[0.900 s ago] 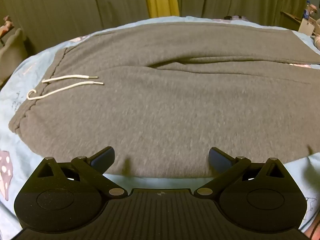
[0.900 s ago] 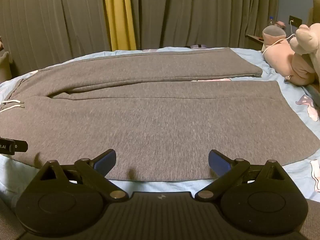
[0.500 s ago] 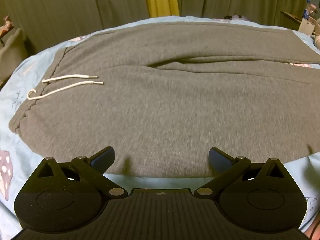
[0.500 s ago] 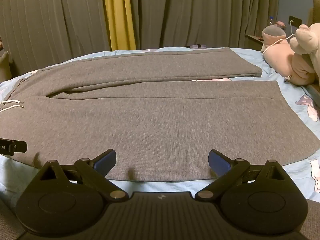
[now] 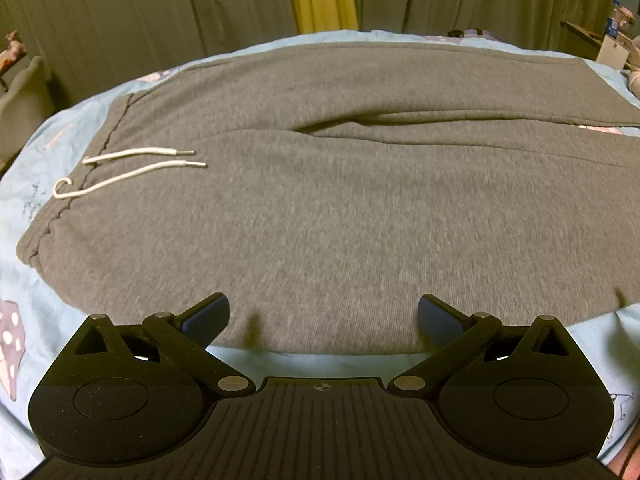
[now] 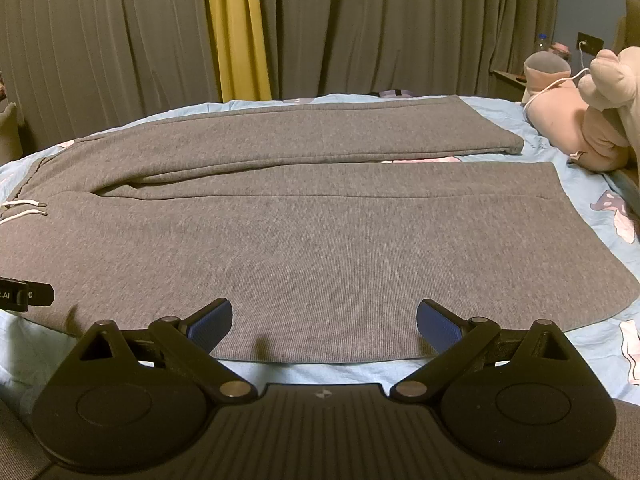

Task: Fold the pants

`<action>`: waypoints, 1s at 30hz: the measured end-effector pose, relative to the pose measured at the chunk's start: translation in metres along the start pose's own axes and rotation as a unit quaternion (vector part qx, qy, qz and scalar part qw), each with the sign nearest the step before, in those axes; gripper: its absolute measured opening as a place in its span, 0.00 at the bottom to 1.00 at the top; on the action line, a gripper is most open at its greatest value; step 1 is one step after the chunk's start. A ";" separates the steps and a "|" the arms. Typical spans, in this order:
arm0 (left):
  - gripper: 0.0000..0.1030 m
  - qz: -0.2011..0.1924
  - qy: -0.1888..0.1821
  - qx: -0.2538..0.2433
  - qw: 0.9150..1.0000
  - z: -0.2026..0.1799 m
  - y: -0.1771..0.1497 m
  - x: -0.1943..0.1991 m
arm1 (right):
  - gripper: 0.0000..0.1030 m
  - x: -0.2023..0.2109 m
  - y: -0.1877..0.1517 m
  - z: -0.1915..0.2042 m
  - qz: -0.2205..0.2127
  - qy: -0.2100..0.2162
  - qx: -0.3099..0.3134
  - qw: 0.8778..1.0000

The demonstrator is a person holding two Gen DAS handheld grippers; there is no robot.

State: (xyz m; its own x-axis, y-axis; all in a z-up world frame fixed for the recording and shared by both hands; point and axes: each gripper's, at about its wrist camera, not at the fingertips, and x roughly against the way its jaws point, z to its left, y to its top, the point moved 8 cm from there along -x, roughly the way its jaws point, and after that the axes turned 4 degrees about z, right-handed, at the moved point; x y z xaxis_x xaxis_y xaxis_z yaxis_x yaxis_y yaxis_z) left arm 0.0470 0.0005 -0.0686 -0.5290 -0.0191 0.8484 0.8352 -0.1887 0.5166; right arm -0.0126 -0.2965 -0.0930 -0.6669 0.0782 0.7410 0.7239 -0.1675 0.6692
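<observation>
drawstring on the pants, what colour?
White, with small metal-looking tips. The drawstring lies on the grey pants near the waistband; the left wrist view shows it best.

Likely a home bedroom: patterned bedsheet (image 6: pixel 600 184), drawn curtains (image 6: pixel 120 40), plush toy (image 6: pixel 592 128).

Only 1 scrap of lettering reads: white ".AI" on a black bar (image 6: pixel 26 295) at the near left edge of the grey pants (image 6: pixel 320 240).

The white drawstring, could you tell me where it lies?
In the left wrist view, the drawstring lies upper left on the grey pants, at their waistband.
</observation>
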 end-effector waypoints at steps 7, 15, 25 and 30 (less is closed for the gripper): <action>1.00 0.000 0.000 0.000 1.000 0.000 0.000 0.000 | 0.96 0.003 0.000 0.000 -0.001 -0.002 0.001 1.000; 1.00 0.001 0.000 -0.001 1.000 0.000 0.000 0.000 | 0.96 0.003 0.000 0.001 -0.001 -0.002 0.002 1.000; 1.00 0.001 0.000 -0.001 1.000 0.000 0.000 0.000 | 0.96 0.003 0.002 0.002 -0.002 0.000 0.004 1.000; 1.00 0.001 0.000 0.000 1.000 0.000 0.000 0.000 | 0.96 0.003 0.002 0.002 -0.002 0.000 0.004 1.000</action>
State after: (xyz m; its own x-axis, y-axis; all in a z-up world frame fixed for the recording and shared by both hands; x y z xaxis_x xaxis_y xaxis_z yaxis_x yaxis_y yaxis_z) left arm 0.0470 0.0002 -0.0684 -0.5270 -0.0185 0.8497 0.8363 -0.1893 0.5146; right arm -0.0129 -0.2946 -0.0894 -0.6697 0.0793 0.7384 0.7227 -0.1592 0.6726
